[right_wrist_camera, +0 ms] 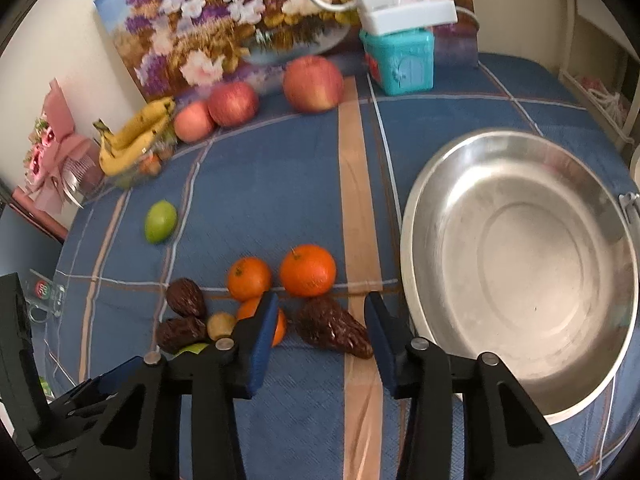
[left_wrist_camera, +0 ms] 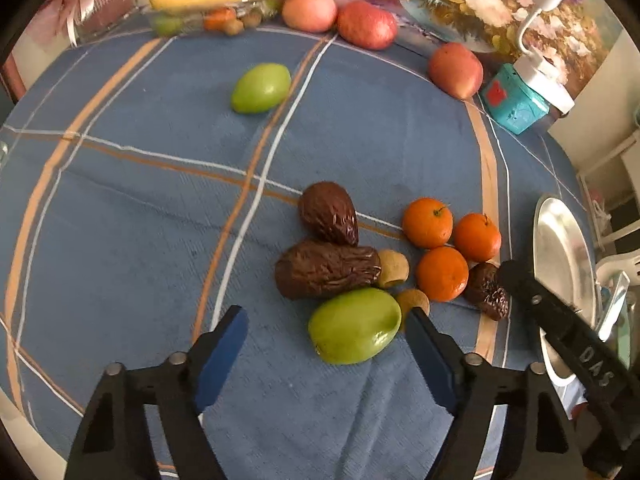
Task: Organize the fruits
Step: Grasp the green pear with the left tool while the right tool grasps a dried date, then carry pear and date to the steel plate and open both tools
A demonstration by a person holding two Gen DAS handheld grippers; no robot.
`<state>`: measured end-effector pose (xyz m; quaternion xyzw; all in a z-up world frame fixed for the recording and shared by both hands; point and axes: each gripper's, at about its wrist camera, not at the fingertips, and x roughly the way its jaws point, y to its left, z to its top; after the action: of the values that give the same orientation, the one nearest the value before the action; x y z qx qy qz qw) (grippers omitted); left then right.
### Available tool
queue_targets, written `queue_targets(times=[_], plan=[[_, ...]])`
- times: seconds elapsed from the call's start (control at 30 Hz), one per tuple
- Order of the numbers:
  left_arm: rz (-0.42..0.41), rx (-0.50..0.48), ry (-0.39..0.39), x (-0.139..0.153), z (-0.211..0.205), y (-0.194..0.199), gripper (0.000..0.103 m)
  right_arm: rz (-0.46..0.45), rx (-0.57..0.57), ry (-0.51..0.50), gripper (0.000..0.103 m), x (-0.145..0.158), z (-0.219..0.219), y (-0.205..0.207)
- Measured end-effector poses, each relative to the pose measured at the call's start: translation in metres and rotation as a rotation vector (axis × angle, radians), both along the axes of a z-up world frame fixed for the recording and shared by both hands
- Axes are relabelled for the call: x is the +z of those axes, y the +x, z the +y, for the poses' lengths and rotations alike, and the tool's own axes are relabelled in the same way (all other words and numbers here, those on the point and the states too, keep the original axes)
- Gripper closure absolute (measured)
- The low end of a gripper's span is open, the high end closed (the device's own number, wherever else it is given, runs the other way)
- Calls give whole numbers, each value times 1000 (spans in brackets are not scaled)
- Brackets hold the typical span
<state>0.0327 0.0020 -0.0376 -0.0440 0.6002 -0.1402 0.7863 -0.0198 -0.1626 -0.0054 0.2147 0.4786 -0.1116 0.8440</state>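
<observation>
Near the bed's right edge: steel basin [right_wrist_camera: 520,160] | left tongs [left_wrist_camera: 326,330] agape by green fruit [left_wrist_camera: 354,326] | right tongs [right_wrist_camera: 320,320] agape (wrinkled date [right_wrist_camera: 332,330] between).

The black plastic left gripper [left_wrist_camera: 326,334] carries flat blue pads on its two fingers [left_wrist_camera: 222,354], with round silver screws at the linkages. The matching right gripper [right_wrist_camera: 322,334] shows embossed "DAS" lettering.

A home dining spot: checked blue tablecloth [right_wrist_camera: 280,184], flower painting [right_wrist_camera: 240,20] against the wall, wrapped bouquet [right_wrist_camera: 52,160]
</observation>
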Motion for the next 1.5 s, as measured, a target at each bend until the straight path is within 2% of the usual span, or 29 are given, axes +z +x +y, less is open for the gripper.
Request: queue_targets(times=[0.23,0.4,0.47,0.67,0.93,1.2,1.3,1.5], plan=[[85,6,-71,-12,3,1,31,55,17,22,59,-15,2,3],[82,15,-89,-10,8,5,39,69,14,21,59,-21,3,3],[86,19,-123,-9,11,5,49,69,14,20,59,-22,2,4],[82,54,-134,-5,23,2,49,71,27,7,59,-22,4,5],[14,130,-151,14,48,1,49,88,34,56,59,-20,1,0],[8,131,-150,16,48,-3,49,112,65,19,55,-25,7,5],[9,133,-144,16,45,-2,49,123,82,64,55,-33,11,8],[7,143,-148,16,47,-1,49,124,68,74,64,-33,10,6]])
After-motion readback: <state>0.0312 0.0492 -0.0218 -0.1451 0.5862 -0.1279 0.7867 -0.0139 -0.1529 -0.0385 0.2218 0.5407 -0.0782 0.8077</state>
